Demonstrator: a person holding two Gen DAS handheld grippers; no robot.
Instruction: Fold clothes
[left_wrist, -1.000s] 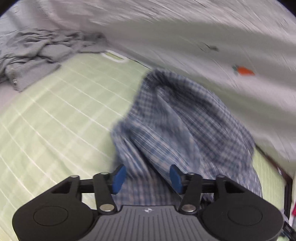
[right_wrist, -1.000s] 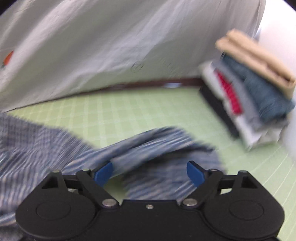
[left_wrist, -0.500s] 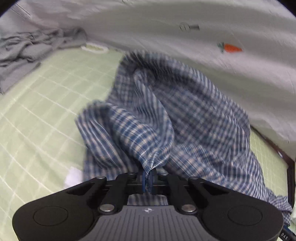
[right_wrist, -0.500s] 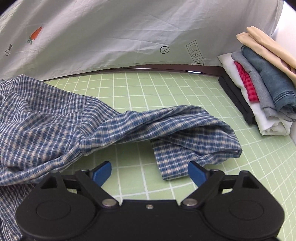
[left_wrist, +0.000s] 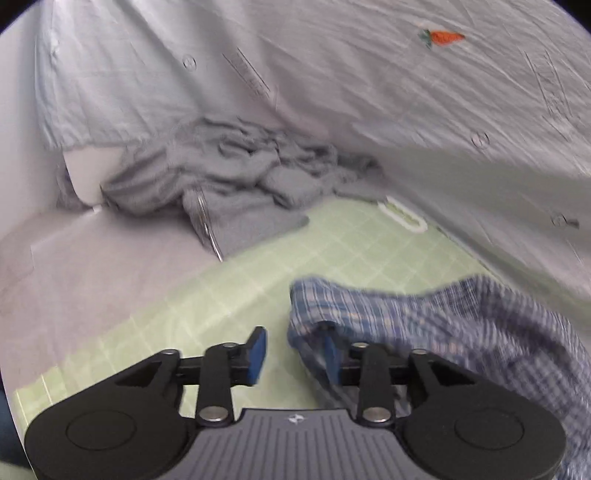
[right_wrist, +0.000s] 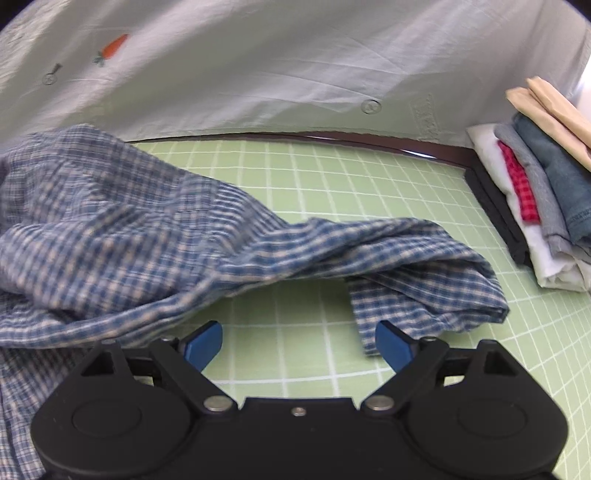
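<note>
The blue plaid shirt (right_wrist: 155, 236) lies crumpled across the green gridded mat (right_wrist: 332, 177), bunched high at the left and trailing a twisted sleeve toward the right, where the cuff end sits near the stack of folded clothes (right_wrist: 535, 199); nothing about it is yet laid flat, so the fold has judgeably not begun.

The left gripper (left_wrist: 293, 354) is opening; a hem of the shirt drapes over its right finger while the left finger stands over bare mat, so the cloth looks to be slipping free rather than pinched. The right gripper (right_wrist: 297, 345) stands wide with only mat between its fingers, the sleeve just beyond them.

Risks from here: the fabric caught on the left gripper's right finger could drag along as that hand moves off, pulling the bunch further out of shape; the right gripper, if it closes where the sleeve is doubled over, may take several layers at once and carry the twist into the fold; a wide sweep right could nudge the stack; the grey heap (left_wrist: 236, 177) at the far left lies well apart and seems no hazard.
</note>
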